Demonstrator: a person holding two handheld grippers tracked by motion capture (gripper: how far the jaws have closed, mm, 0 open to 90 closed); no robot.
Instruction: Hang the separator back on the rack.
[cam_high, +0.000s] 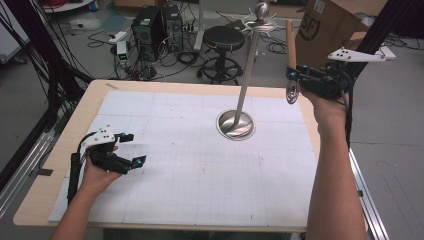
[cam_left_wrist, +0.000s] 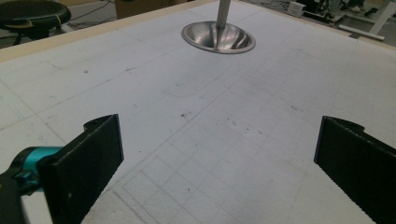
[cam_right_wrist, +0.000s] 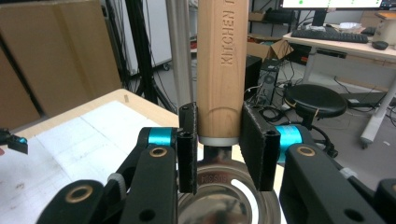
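While the left gripper rests low over the near-left part of the white gridded mat, its jaws stand wide apart with nothing between them. It points across the mat toward the stand's base and is well apart from it.

Mid-table: the utensil stand. Thin brushed-metal pole, leaning slightly in the high view, rising from a round dished steel base that sits flat on the mat. It has curved hooks near the top, with a ball finial above them. Smooth, shiny and rigid.

Right side: the right gripper is raised above the table's far-right edge, with its jaws clamped narrow on the utensil. The pads pinch the bottom end of the handle, just above the metal collar.
- Handle: round pale wood, matte, with "KITCHEN" stamped into it.
- Long axis: upright, wooden end up. The polished metal bowl hangs below the jaws; I cannot tell whether it's a ladle or a strainer.

Key relation: the stand lies to the left of the held utensil in the high view, with the hooks near the handle's top end and at roughly its level. In the right gripper view the grey pole rises just beside and behind the handle. The right hand is far nearer the hooks than the left, so judged, any hanging move is a short sideways carry by the right, keeping the handle vertical.

Table: light wood rim around the mat.
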